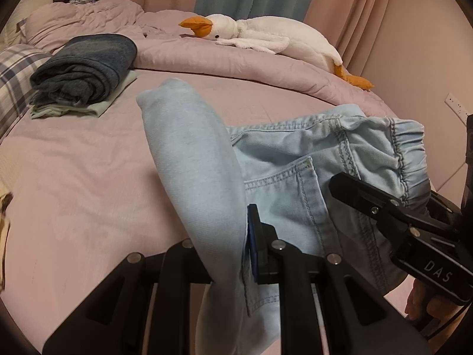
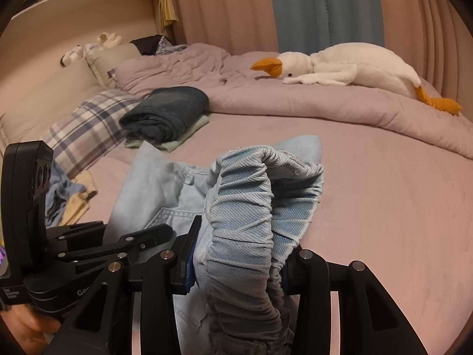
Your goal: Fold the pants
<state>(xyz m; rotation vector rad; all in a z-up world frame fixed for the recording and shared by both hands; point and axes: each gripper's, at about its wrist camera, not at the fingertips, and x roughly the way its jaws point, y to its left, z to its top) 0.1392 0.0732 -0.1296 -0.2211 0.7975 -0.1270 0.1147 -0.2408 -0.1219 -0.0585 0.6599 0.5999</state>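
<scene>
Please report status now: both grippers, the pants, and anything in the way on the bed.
Left gripper shut on light blue pants. Right gripper shut on their elastic waistband. Folded clothes pile and plush goose lie clear, farther up the bed.

Dim warm light, fisheye-warped edges

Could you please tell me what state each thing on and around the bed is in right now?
Light blue pants: bunched, lifted off the bed, held by both grippers.
Left gripper: shut on the pants' fabric.
Right gripper: shut on the elastic waistband.
Dark jeans: folded, stacked on a folded pale garment.
Duvet: pushed back, rumpled.
Goose toy: lying flat on the duvet.
Curtains: drawn.
</scene>
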